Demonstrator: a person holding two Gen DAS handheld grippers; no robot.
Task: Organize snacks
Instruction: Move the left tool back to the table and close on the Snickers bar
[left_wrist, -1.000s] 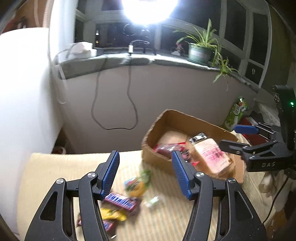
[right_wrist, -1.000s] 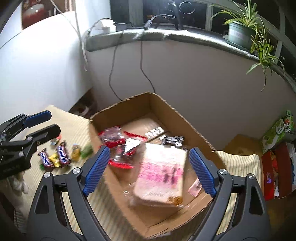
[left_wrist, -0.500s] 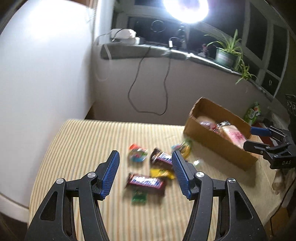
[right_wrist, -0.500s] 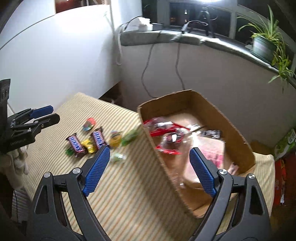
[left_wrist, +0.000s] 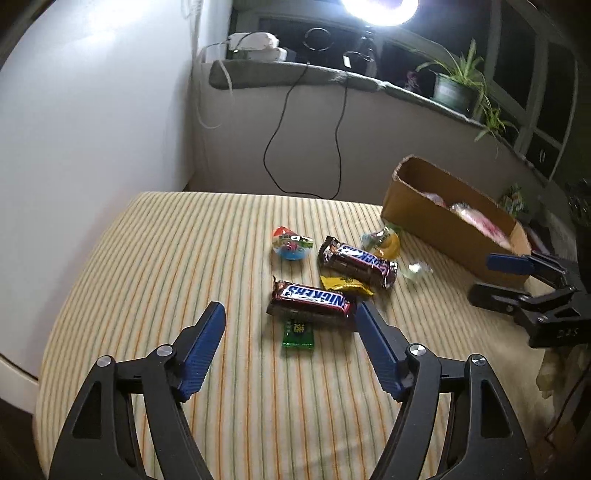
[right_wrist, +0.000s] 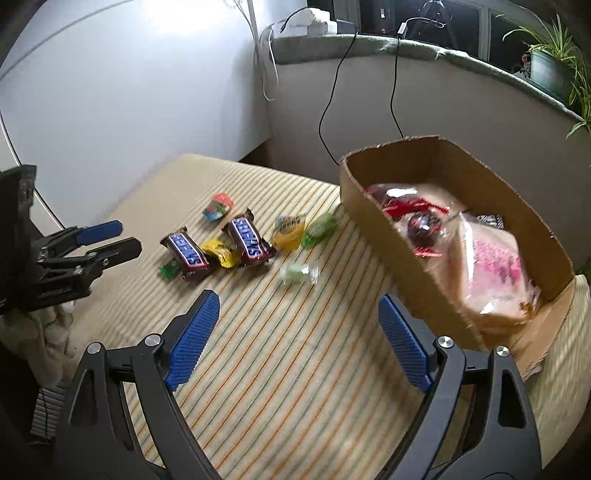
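Left gripper hangs empty over the nearer Snickers bar, jaws opening; our right gripper gapes empty beside the cardboard box. Loose snacks cluster mid-surface. We count two Snickers bars, one yellow packet, one green sachet. Wrappers look light and slippery; we judge pinching a bar across its firm middle best.

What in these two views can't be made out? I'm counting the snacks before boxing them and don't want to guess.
- Cardboard box: in the left wrist view its near wall hides most of the contents.
- Small green packet: print too small; the nearer Snickers bar overlaps its top.
- Clear-wrapped green candy: blurred in the right wrist view.
- Box's near corner: behind one of the right gripper's fingers.
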